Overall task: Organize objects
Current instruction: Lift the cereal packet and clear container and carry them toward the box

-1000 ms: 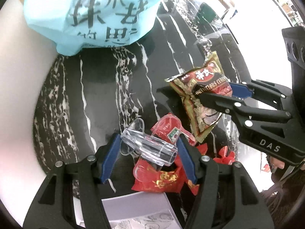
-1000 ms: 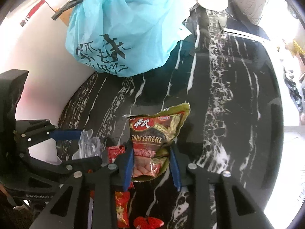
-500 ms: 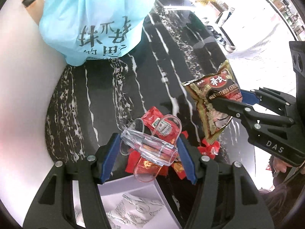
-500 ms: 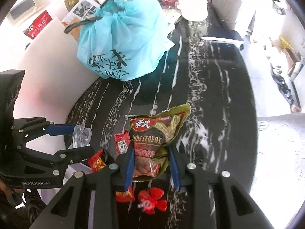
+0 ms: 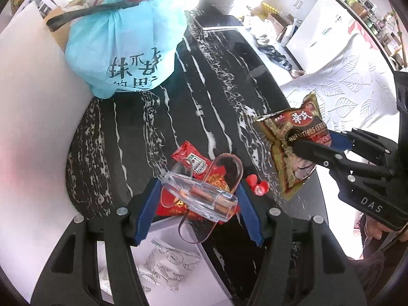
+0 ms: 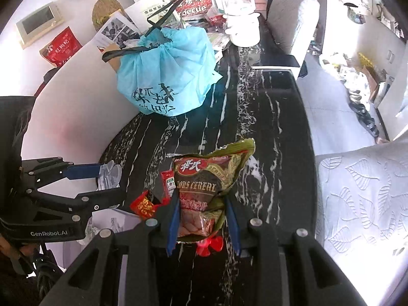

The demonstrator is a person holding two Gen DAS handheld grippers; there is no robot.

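My left gripper (image 5: 197, 201) is shut on a clear plastic holder (image 5: 201, 188) and holds it above the black marble table (image 5: 153, 127). My right gripper (image 6: 202, 221) is shut on a brown cereal packet (image 6: 204, 178), also lifted; the packet shows at the right of the left wrist view (image 5: 293, 148). The left gripper with the holder (image 6: 108, 176) shows at the left of the right wrist view. Red snack packets (image 5: 193, 159) and a small red ornament (image 5: 257, 185) lie on the table below.
A tied light-blue bag (image 5: 127, 51) sits at the far end of the table by a white wall panel (image 5: 30, 127). A white patterned box (image 5: 163, 267) lies under the left gripper. A white pot (image 6: 242, 25) and printed clutter stand beyond the bag. A leaf-patterned chair (image 6: 362, 204) is right.
Both grippers have risen and pulled back from the table with their loads still held. More of the table, the bag and the room beyond has come into view.
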